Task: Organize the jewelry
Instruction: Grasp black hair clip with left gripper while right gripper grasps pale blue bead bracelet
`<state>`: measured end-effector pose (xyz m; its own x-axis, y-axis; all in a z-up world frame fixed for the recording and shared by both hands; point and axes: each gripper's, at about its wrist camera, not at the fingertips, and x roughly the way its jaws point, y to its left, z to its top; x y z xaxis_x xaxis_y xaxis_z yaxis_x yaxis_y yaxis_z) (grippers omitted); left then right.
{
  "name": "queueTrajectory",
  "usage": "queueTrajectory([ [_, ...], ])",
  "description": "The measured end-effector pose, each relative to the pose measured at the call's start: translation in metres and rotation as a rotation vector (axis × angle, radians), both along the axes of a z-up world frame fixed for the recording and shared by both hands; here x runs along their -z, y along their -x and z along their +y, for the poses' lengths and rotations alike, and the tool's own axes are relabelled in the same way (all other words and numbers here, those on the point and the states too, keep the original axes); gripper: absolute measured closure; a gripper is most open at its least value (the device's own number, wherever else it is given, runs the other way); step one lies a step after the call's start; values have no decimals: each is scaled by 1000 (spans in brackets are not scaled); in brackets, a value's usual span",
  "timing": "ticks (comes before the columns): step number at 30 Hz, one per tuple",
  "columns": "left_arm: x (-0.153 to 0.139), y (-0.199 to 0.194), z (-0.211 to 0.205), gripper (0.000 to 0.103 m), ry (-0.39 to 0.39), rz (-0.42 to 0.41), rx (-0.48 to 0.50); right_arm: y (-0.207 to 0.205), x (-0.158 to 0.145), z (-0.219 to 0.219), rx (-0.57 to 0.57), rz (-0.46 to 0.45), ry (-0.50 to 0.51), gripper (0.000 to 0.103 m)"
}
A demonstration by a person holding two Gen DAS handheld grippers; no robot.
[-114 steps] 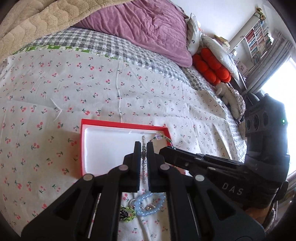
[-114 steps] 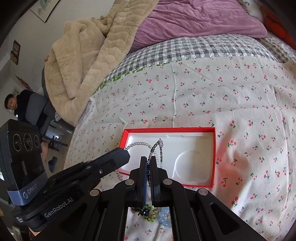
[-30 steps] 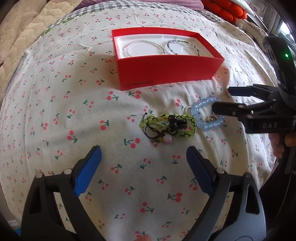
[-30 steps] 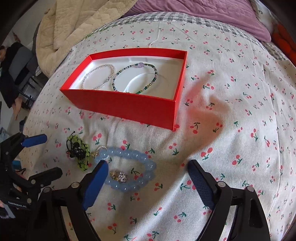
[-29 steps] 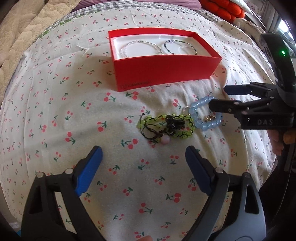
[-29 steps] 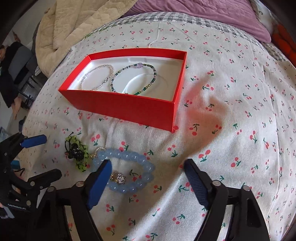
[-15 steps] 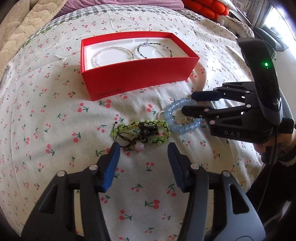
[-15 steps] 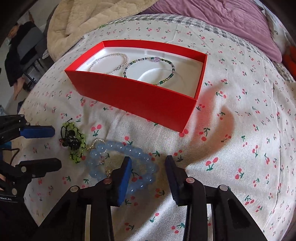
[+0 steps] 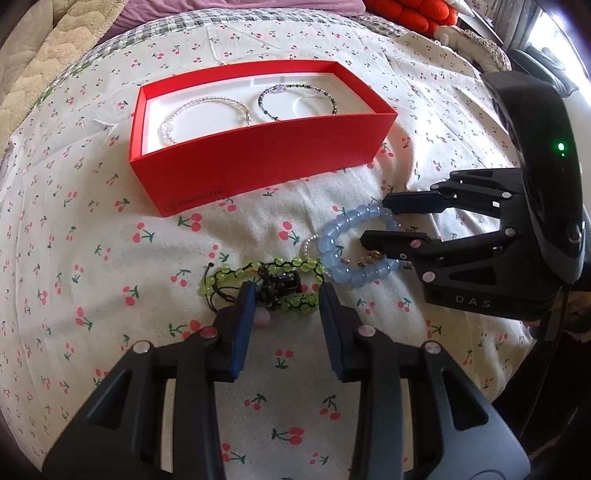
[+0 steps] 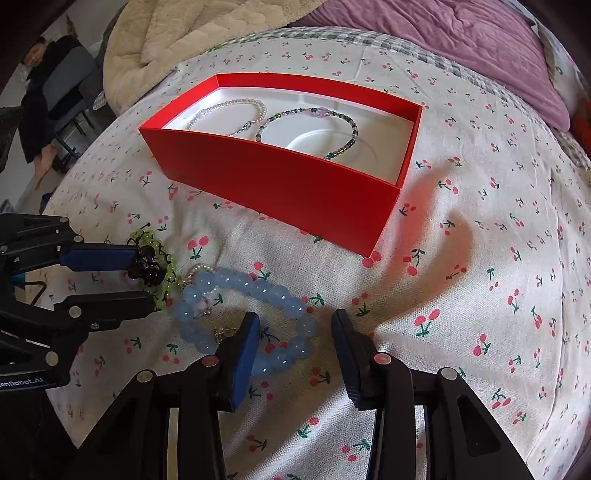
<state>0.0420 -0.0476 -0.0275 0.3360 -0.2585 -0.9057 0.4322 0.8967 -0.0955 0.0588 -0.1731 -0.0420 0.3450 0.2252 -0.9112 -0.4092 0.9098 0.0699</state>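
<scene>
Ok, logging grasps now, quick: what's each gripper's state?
Left gripper: open, straddling the green bracelet.
Right gripper: open, straddling the blue bracelet.

cherry-print bedsheet [image 10: 480, 258], purple quilt [image 10: 443, 40], beige blanket [image 10: 177, 37], orange cushion [image 9: 413, 11]

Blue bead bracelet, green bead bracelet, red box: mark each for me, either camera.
blue bead bracelet [image 10: 236, 281]: right wrist view, on a bead of its far arc.
green bead bracelet [image 9: 236, 274]: left wrist view, on its upper strand of beads.
red box [image 9: 258, 155]: left wrist view, on its near outer wall.

Cherry-print bed [image 9: 92, 229]: red box [image 9: 258, 162], bracelets [image 9: 354, 247]
</scene>
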Motion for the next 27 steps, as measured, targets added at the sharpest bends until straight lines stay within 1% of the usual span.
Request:
queueTrajectory([
  [2,2,-2,0,66,-8,1,-14,0,0,2,-1,-4,2,63],
  [5,1,-3,2,73,-10,0,-31,0,-1,6,-6,-4,-1,69],
  [7,2,-5,4,76,-8,5,-40,1,-1,7,-11,0,-6,77],
  [8,2,-5,5,80,-8,8,-46,1,-1,6,-13,3,-9,80],
  [9,2,-5,7,80,-9,8,-52,1,-1,6,-15,8,-16,88],
  [10,2,-6,7,80,-10,7,-57,1,-1,5,-12,13,-25,91],
  [13,-2,-6,11,80,-6,-5,-70,1,-4,3,9,17,-40,91],
  [18,-13,-5,20,80,36,-13,-89,2,-14,-2,29,33,-83,91],
  [22,-23,-6,29,80,68,-22,-104,6,-28,-3,45,39,-106,91],
  [27,-34,-6,34,80,96,-34,-114,11,-54,-5,54,19,-161,91],
])
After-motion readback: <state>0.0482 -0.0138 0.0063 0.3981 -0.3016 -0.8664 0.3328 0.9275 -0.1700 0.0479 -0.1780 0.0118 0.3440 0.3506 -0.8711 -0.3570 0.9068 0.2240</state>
